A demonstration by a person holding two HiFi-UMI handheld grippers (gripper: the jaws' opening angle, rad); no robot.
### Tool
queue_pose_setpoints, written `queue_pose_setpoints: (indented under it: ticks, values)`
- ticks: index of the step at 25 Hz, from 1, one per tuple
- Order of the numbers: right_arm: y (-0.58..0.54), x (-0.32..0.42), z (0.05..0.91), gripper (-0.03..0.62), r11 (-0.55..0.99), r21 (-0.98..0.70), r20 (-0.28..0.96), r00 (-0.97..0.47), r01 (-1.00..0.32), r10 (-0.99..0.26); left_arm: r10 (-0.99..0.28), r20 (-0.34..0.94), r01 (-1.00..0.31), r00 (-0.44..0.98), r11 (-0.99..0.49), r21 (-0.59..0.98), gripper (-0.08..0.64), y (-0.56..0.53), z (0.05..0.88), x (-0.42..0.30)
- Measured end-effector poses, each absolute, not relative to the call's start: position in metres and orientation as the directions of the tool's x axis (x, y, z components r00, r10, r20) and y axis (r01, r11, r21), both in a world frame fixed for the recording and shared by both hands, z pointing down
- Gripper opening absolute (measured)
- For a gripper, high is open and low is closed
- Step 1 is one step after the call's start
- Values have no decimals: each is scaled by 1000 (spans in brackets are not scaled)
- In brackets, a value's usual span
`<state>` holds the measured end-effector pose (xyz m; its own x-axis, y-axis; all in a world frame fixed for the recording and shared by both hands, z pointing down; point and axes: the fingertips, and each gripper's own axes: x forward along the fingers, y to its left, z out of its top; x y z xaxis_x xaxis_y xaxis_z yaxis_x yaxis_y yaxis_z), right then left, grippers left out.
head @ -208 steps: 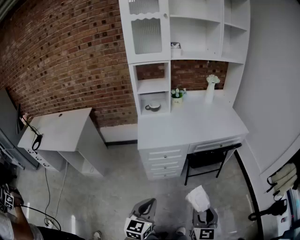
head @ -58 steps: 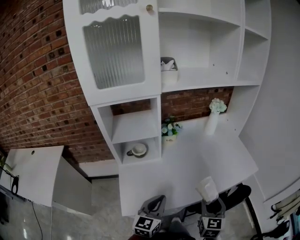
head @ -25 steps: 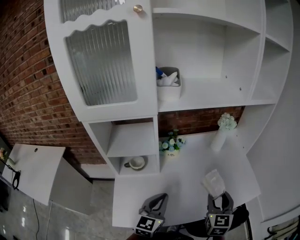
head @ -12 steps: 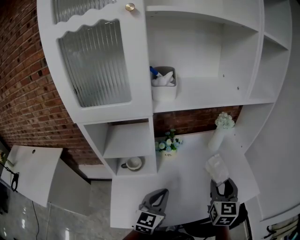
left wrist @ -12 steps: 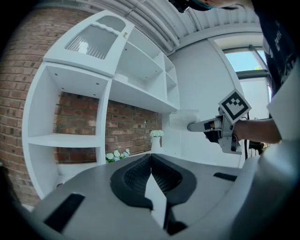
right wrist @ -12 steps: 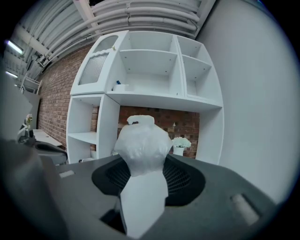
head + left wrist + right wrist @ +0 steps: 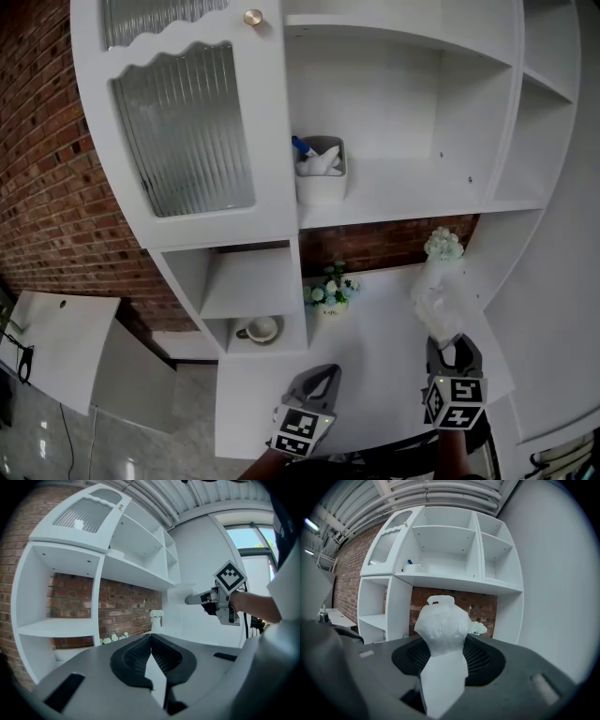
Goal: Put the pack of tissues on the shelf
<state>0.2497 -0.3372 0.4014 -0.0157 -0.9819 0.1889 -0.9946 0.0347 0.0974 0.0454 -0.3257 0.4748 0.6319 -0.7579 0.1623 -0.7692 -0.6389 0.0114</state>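
A white plastic-wrapped pack of tissues sticks up out of my right gripper, whose jaws are shut on its lower end. It hangs over the right part of the white desk, below the wide open shelf of the white cabinet. My left gripper is low at the desk's front, jaws shut with nothing between them. In the left gripper view the right gripper shows with the pack pointing at the shelving.
A white holder with small items stands on the shelf's left end. A white vase of flowers and a small flower pot stand on the desk. A cup sits in a lower cubby. A glass-fronted door closes the left cabinet.
My right gripper has risen and moved forward with the tissue pack, which now overlaps the vase in the head view. The left gripper stays low.
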Motion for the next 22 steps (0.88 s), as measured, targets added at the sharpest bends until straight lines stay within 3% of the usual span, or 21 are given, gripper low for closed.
queue_pose_setpoints:
  ticks: [22]
  values:
    - [-380,278,309,198,1,165,36,5,-986,-999,-791,41,-786,610,-611,-98,11,-380,414,37]
